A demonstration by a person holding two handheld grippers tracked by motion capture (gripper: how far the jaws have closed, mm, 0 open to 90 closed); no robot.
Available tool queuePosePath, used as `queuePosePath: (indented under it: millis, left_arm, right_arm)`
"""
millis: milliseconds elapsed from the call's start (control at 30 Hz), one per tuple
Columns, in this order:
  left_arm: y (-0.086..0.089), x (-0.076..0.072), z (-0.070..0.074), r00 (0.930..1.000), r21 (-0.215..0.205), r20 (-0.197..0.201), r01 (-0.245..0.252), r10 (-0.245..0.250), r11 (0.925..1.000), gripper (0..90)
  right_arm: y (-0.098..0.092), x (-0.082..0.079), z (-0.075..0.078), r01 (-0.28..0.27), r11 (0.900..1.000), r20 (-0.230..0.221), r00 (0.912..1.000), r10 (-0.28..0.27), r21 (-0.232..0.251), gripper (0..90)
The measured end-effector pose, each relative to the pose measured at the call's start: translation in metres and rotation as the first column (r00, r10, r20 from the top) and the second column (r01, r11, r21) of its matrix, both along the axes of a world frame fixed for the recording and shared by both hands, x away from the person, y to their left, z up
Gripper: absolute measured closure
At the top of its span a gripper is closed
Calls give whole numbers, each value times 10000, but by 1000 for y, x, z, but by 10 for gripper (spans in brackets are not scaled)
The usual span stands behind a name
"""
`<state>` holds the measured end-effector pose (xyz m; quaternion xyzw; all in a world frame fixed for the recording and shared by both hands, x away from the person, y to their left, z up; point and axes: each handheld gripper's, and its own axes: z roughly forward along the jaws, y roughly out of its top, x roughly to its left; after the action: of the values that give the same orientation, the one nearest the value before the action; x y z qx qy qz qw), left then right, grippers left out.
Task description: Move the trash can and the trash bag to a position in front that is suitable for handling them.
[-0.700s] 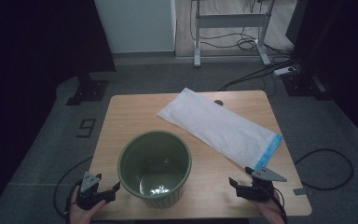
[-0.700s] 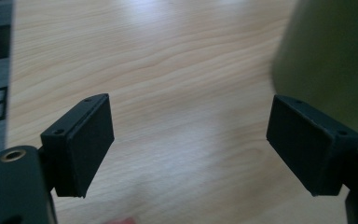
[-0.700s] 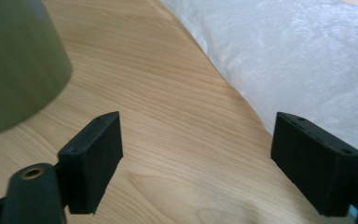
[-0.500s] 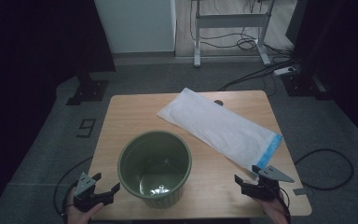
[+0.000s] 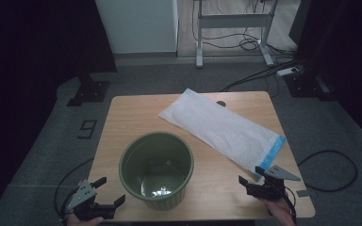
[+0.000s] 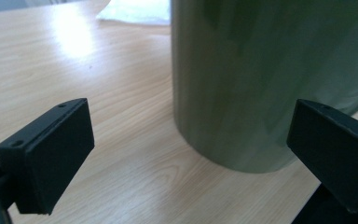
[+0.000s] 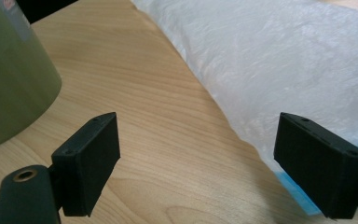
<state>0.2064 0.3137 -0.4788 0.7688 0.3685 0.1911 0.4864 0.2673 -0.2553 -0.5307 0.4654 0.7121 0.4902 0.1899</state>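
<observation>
Since the earlier high view, both grippers have slid back toward the bottom edge of the frame, the left one furthest, now off the table's near-left corner.

In the high view, the light wooden square table (image 5: 122, 122) fills the middle of the frame on a grey floor. A round olive-green plastic bucket (image 5: 156, 168), upright and open-topped, stands at lower centre, near the table's front edge. A long white plastic bag with a blue end strip (image 5: 221, 128) lies flat and diagonal from upper centre down to the right, apart from the bucket. The left gripper (image 5: 107, 192) sits at lower left, jaws spread and empty, just beside the bucket but not touching it. The right gripper (image 5: 251, 175) sits at lower right, jaws released, its tips close to the bag's blue end. A small dark round object (image 5: 221, 103) lies at the table's far edge; what it is cannot be told.

In the left gripper view, the two black jaws stand wide apart at lower left and lower right, the bucket's green wall rising at the upper right between and beyond them, holding nothing.

In the right gripper view, the jaws are equally spread over bare wood; the bag covers the upper right, the bucket's side the upper left.
</observation>
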Motion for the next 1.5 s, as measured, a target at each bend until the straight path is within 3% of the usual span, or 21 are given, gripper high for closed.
queuePosePath:
  millis: [67,167,267,333,500,567,667,967,1167,1500]
  left_arm:
    - [-1,0,1,9998,-69,5,177,-177,9998,4]
    - [-13,1,5,9947,45,32,1028,-1028,9947,2]
    - [-22,0,7,9926,239,96,1210,-1212,9924,13]
    - [-32,0,10,9846,261,267,1723,-1730,9847,8]
    - [-49,2,11,9757,470,398,2134,-2153,9758,4]
    - [-56,5,10,9782,786,450,1986,-2025,9769,15]
    - [-66,10,6,9775,859,357,2043,-2079,9751,43]
    - [-87,26,0,9740,305,73,2263,-2266,9736,44]
    - [-102,39,-1,9726,225,32,2322,-2324,9724,49]
    - [-128,57,3,9691,145,-101,2468,-2466,9690,55]
  right_arm:
    - [1,0,0,-38,10000,-18,10000,38,-37,140]
    - [2,-1,-1,-55,9999,-78,10000,54,-141,141]
    - [0,-2,-1,62,9999,-118,9999,-63,-90,142]
    - [0,-2,-1,138,9999,-124,9998,-139,-66,144]
    - [1,-3,-2,92,9998,-83,9999,-94,-148,147]
    - [1,-4,-1,35,9998,-66,10000,-36,-192,147]
    - [-2,-8,0,-2,10000,54,10000,2,-88,152]
    - [-6,-10,1,32,10000,39,10000,-31,-77,154]
    - [-10,-12,2,283,9995,65,9996,-283,106,156]
    - [-11,-13,1,242,9997,76,9997,-242,38,156]
